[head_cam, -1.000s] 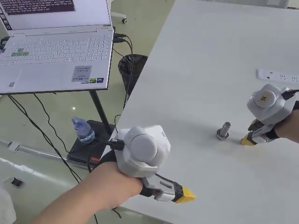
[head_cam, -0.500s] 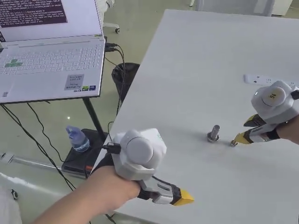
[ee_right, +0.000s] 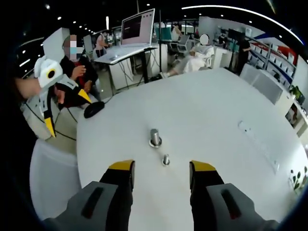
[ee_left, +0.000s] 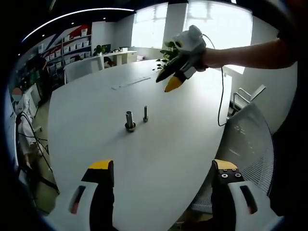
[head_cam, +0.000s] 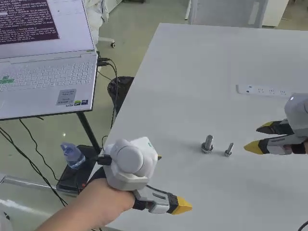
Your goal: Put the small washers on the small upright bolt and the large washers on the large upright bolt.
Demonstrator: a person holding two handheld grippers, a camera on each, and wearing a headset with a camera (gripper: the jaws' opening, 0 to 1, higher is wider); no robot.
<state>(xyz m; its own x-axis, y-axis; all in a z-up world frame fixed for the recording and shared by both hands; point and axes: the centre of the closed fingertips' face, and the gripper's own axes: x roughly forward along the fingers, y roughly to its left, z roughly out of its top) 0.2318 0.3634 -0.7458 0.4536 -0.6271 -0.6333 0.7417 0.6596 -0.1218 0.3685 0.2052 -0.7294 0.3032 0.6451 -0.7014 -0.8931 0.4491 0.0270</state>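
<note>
Comparison with the head view of a second before showed the right gripper (head_cam: 254, 137) no longer down at the table (head_cam: 192, 72) beside the large bolt (head_cam: 207, 144). It had drawn back toward 3 o'clock and was held above the surface, well apart from the bolts. Half a second before, its tips had been just beside the small bolt (head_cam: 229, 149); a clear gap of bare table now lay between them. The small bolt, not seen a second before, stood upright just beside the large bolt, at its 3 o'clock, the two not touching. The camera itself had also shifted, so the changed framing of the laptop (head_cam: 38, 72) was not counted as a move. The left gripper (head_cam: 180, 207) remained near the table edge, at 7 o'clock of the large bolt. Its own view showed the jaws spread wide with only the tabletop between them. In the right gripper view the jaws stood moderately apart, gripping nothing, with the small bolt just ahead of the gap and the large bolt beyond it at 12 o'clock. Count: two upright bolts, one large and one small; two grippers; one power strip (head_cam: 264, 90) at 1 o'clock of the bolts; one laptop; one water bottle (head_cam: 71, 154) on the floor.
</note>
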